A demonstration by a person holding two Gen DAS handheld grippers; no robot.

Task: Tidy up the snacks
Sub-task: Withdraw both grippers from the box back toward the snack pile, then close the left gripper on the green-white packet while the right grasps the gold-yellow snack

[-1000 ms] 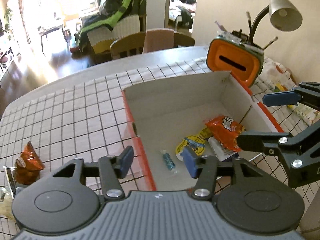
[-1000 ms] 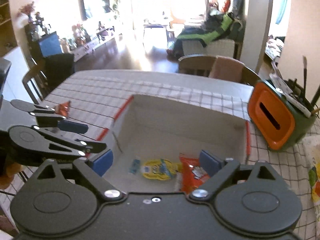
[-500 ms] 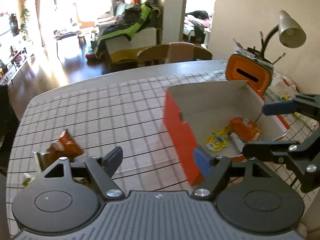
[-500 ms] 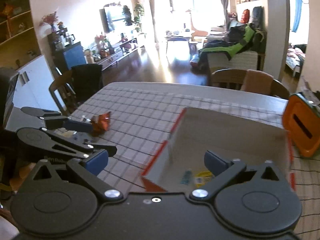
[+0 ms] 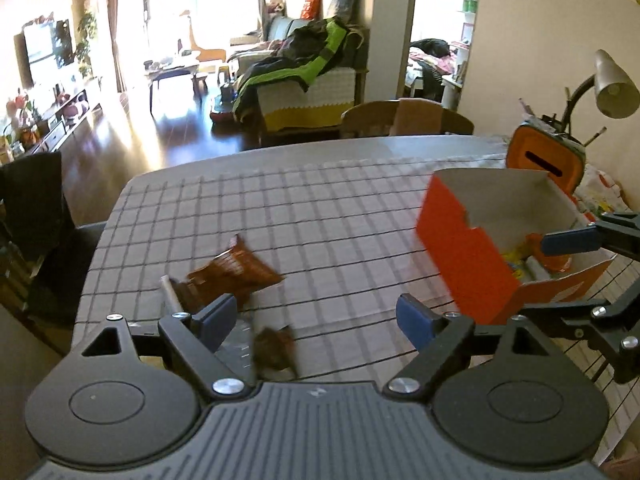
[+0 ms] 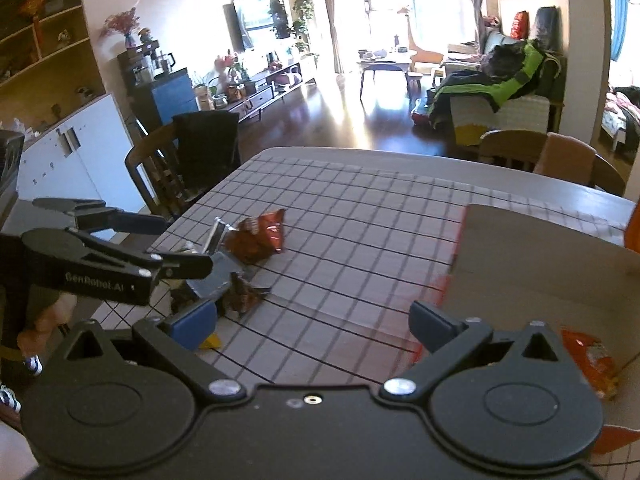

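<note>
Foil-wrapped snacks are lying loose near the left edge of the checked bench (image 5: 340, 240): a reddish-brown crinkled packet (image 5: 236, 274), a smaller dark wrapper (image 5: 276, 350) just in front of it, and a silvery wrapper beside them. Well apart to the right, the orange cardboard box (image 5: 464, 264) is already holding several items, among them an orange packet (image 6: 590, 360) and something yellow, so the sorting looks partly done and the step in hand appears to be fetching the remaining loose snacks.

Both hands are facing that cluster. The left tool (image 5: 316, 318) is hanging over the snacks with its jaws opening and nothing between them; its left finger is overlapping the reddish-brown packet in the view, though contact cannot be confirmed. The right tool (image 6: 316, 314) is standing at its widest, empty, pointing at bare cloth between the cluster and the box.

The next move probably calls for lowering one tool squarely over a single packet and closing on its crimped edge; the thin foil may slide or crumple, and the packets are lying so close together that two might be pinched at once.

Around these, a wooden chair (image 6: 168, 176) draped with dark cloth is standing at the bench's left side, another chair (image 5: 404, 120) at the far side, and an orange-fronted holder (image 5: 544, 160) with a desk lamp (image 5: 612, 84) is sitting just behind the box. The two tools are crowding the same spot, so they may get in each other's way.
</note>
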